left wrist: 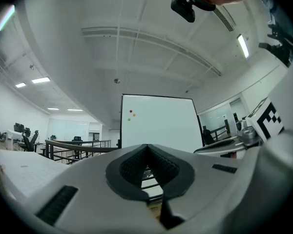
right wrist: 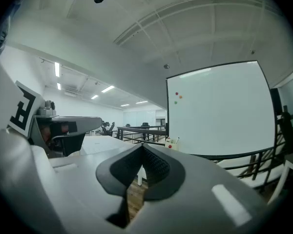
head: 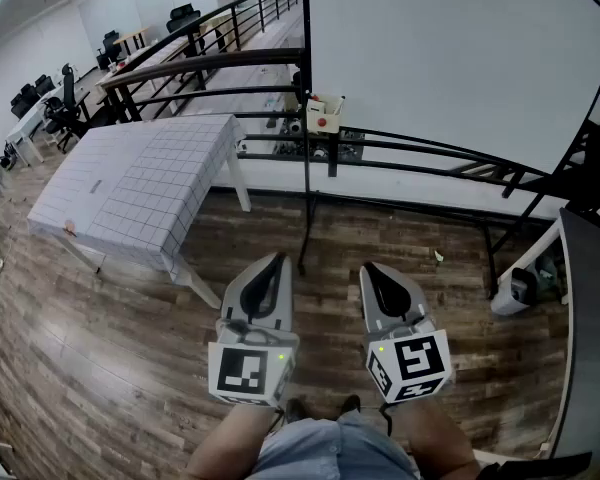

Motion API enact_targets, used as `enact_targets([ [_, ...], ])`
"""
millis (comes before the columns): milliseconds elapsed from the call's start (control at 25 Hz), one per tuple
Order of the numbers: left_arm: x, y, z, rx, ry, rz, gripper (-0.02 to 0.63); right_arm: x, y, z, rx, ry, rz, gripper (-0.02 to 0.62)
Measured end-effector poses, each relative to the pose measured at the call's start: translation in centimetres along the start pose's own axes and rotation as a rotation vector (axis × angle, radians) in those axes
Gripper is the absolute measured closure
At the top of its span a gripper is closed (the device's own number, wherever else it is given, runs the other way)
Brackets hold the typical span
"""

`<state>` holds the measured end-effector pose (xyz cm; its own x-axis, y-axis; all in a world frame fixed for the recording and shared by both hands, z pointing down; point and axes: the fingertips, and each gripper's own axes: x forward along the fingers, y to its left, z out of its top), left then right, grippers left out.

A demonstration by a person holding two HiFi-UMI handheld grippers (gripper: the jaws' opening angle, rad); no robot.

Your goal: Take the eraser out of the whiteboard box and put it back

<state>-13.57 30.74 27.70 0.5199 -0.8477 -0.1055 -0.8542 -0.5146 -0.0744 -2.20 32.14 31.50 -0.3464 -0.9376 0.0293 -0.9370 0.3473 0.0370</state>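
At the whiteboard's lower left corner: the whiteboard box [head: 323,116] hangs by the stand, pale with a red spot on its front, well apart from both grippers.
Eraser: too small and far to pick out in any view; I judge it sits inside the box, but I cannot confirm that.
Whiteboard [head: 460,58]: blank apart from a few coloured dots near its top left.
Left gripper [head: 273,260]: held low and close to the person's body, pointing roughly level toward the board; fingers closed tip to tip, nothing between them.
Right gripper [head: 372,268]: just beside the left one, aimed the same way; fingers pressed together, also empty.
Surroundings: a desk [head: 140,183] under a gridded cloth stands off to the left, a dark railing [head: 210,63] runs behind it, and bare wooden floor [head: 100,338] lies between the person and the board.
Progress: by my reading, nothing is done; neither gripper is near the box.
Left to do: close the gap to the board, open one gripper, lift the eraser out, then set it back in the box.
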Motion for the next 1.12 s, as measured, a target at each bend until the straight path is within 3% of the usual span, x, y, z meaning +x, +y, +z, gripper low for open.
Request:
enact_targets([
  [600,0.9,-0.6,0.1,0.000,0.005,-0.003,0.607,0.1,-1.3,-0.2,0.031,0.003,-0.017,0.595],
  [1120,2.5,-3.1,0.6,0.022,-0.021,0.041,0.607,-0.9,-5.0,0.1,0.063,-0.023,0.041,0.594],
])
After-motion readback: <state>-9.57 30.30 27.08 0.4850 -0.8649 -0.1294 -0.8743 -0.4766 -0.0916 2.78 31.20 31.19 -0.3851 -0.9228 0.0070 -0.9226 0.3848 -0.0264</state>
